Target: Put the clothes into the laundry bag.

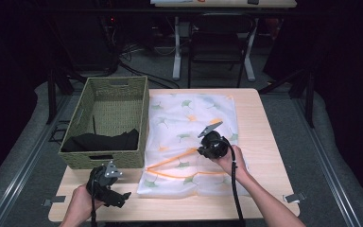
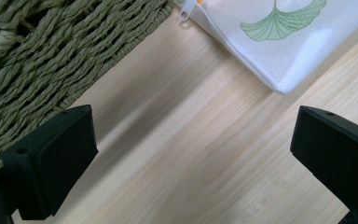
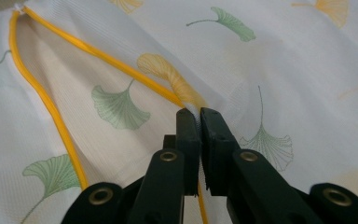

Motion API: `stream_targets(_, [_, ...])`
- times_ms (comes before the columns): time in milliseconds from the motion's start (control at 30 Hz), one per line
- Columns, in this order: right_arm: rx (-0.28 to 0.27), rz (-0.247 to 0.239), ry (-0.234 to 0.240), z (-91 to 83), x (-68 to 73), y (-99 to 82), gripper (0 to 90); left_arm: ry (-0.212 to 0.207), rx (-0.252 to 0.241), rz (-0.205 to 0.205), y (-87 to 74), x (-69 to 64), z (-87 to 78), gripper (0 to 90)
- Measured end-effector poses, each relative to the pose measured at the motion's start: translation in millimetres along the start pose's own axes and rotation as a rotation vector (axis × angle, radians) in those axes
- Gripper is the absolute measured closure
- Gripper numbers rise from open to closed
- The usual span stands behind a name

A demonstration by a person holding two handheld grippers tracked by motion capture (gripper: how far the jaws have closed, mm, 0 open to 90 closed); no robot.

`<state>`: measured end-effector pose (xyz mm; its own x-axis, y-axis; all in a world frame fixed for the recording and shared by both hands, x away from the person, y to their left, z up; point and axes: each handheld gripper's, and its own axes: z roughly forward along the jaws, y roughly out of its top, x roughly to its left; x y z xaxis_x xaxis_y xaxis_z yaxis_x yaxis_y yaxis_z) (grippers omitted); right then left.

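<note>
Jaws of my right tool are pressed nearly together on the orange zipper edge of a white mesh laundry bag printed with green and orange ginkgo leaves. They pinch a fold of the fabric just where the orange line runs in between them. From that pinch the zipper runs away up the bag to a corner, then doubles back down along a second orange line, so the opening gapes in a narrow wedge. In the high view, my right tool sits over the middle of the bag, which lies flat across the centre of the pale wooden tabletop.

My left tool has its jaws spread wide with only bare wood between them, gripping nothing. It hovers low at the near left part of the tabletop, where the high view shows it just in front of a green woven rectangular basket. The bag's near corner and a small zipper pull lie just beyond it, beside the basket's braided wall. A dark cloth lies inside the basket.
</note>
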<state>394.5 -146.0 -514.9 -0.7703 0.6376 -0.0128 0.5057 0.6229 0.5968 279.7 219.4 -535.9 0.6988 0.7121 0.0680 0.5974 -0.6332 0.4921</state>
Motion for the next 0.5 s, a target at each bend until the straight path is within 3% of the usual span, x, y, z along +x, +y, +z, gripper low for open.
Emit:
stream_targets(167, [-0.027, -0.012, -0.001, -6.2, 0.9, 2.9, 86.6, 0.015, 0.028, 0.013, 0.3, -2.0, 1.9, 4.0])
stream_targets(500, [-0.09, -0.016, -0.001, -23.4, 1.2, 9.2, 86.9, -0.004, -0.002, 0.024, -0.2, -1.0, -1.2, 5.0])
